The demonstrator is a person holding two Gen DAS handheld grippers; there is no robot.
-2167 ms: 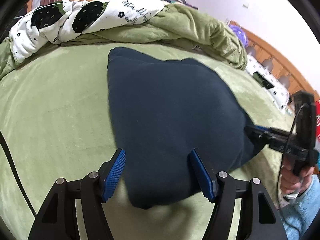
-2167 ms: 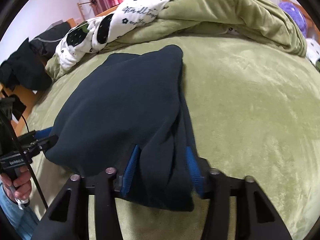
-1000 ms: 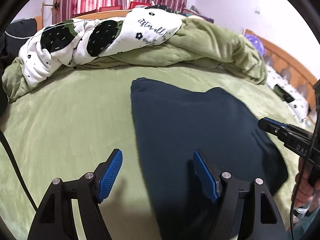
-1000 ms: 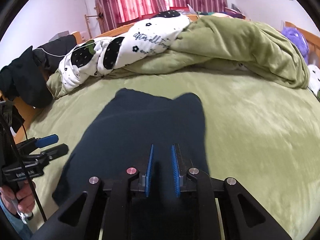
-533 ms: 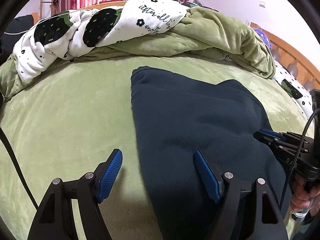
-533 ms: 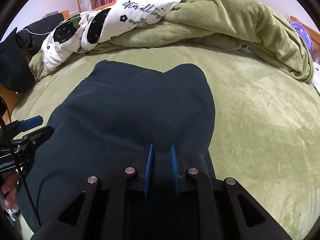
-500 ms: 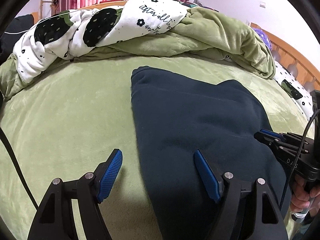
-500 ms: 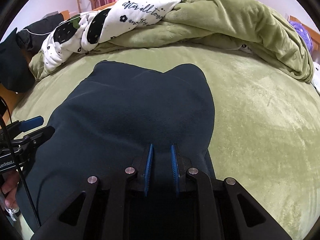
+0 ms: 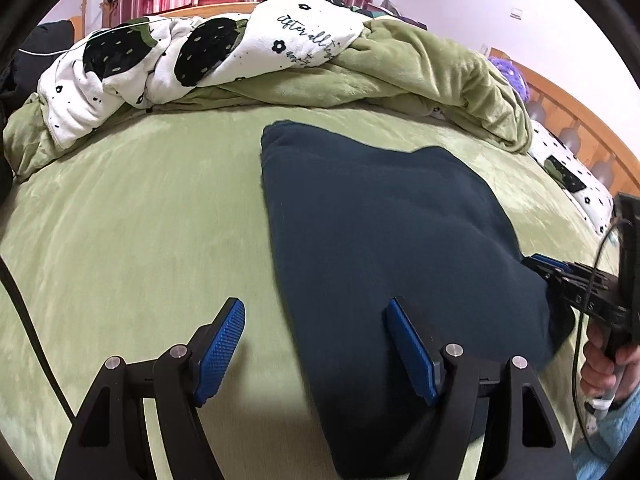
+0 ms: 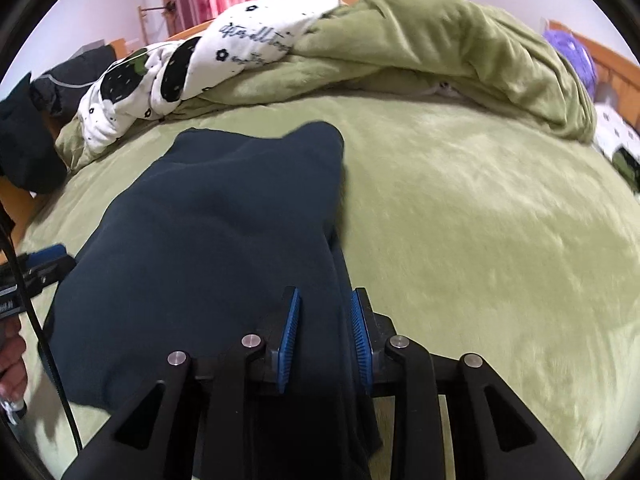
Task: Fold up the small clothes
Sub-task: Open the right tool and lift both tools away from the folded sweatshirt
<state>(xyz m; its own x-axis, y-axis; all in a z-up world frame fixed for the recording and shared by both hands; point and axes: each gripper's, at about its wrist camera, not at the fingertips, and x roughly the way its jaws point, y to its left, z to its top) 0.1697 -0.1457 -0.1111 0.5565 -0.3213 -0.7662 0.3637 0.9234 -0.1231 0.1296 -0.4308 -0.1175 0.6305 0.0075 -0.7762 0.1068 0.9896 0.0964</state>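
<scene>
A green bed (image 9: 132, 216) carries the folded dark garment (image 9: 384, 240), laid flat. The left gripper (image 9: 316, 344) has its fingers wide, straddling the garment's near edge; the right gripper (image 10: 325, 328) is opening narrowly, cloth between its fingers, likely releasing the fold

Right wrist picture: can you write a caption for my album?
Right gripper fingers opening around the dark garment's edge on the green bed.
</scene>
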